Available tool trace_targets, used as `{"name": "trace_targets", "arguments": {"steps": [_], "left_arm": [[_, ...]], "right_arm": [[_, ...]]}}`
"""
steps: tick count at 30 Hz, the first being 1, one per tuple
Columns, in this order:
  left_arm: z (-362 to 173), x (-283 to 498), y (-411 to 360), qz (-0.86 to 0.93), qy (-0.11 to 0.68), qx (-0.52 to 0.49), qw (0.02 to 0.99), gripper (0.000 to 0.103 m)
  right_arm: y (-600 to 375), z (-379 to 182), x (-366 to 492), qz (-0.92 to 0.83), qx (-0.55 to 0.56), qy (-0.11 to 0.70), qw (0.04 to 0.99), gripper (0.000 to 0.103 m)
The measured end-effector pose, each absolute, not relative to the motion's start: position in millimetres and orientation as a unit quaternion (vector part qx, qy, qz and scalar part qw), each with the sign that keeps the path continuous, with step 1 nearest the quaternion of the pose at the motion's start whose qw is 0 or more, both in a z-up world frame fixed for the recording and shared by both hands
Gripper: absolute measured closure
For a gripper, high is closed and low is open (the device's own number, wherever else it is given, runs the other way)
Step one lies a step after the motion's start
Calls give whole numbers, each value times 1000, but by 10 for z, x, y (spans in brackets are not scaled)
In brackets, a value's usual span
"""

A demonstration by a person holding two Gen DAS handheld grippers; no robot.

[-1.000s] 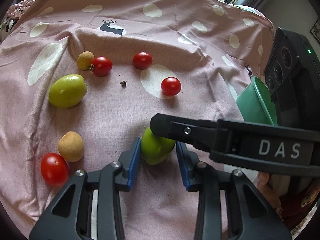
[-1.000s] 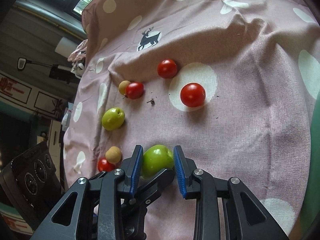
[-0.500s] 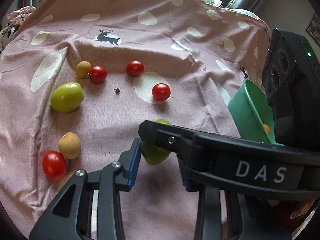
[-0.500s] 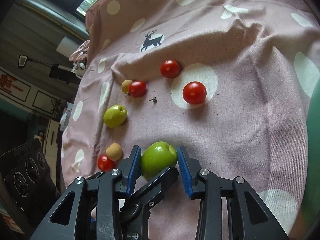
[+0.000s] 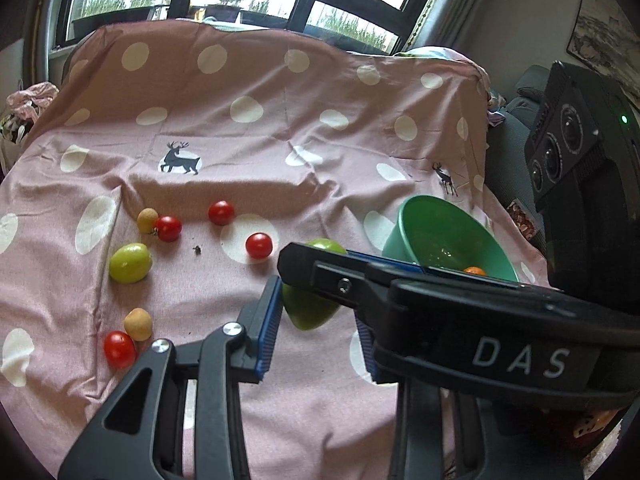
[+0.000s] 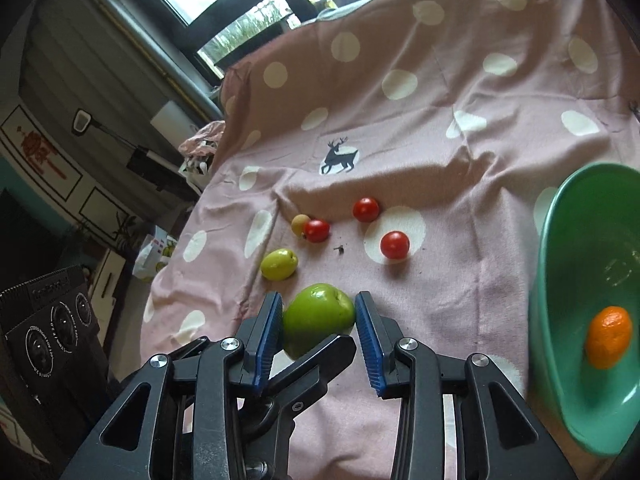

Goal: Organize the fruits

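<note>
Green apple [image 6: 318,312] beside bowl rim [image 6: 538,264], seemingly

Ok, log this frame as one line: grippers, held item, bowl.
right gripper: shut on green apple | left gripper: also around green apple | green bowl: one orange fruit inside

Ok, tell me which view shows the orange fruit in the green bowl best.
The right wrist view: the orange fruit lies fully visible inside the green bowl. In the left wrist view only its top shows behind the right gripper.

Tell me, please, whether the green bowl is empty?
Not empty: the green bowl holds one orange fruit.
</note>
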State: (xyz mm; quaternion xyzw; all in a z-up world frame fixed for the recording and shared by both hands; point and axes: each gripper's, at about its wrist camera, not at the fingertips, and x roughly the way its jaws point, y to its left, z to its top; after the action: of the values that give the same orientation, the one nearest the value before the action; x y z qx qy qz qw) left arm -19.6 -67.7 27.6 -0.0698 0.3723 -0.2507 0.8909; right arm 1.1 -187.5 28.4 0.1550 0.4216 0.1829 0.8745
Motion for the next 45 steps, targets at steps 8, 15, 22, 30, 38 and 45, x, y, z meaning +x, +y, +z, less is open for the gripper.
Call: {"name": "trace_targets", "arguments": {"steps": [8,15,22,30,38,45], "left_arm": [[476,-296,-1131,-296,363,-52,882,68],[527,-358,-1599,-332,360,-23,871,68],[382,-263,-2029,-369,379,-15,849,68],[198,-193,-2437,-391,403,-13,828,68],[91,-142,-2640,-395,421,-7,816,68],[39,-139,-2719,-397,427,-3,812,68]], "right_arm": [[-2302,497,-228,156,165,382,896,63],[-2748,535,-438,120,201,356,904,63],[-3126,462,-479,76,217,356,906,63],[-3534,286,-481,34,237,374,896,63],[-3778,146,-465,18,262,387,884,63],[-3882,91,-469,13,272,390,879,63]]}}
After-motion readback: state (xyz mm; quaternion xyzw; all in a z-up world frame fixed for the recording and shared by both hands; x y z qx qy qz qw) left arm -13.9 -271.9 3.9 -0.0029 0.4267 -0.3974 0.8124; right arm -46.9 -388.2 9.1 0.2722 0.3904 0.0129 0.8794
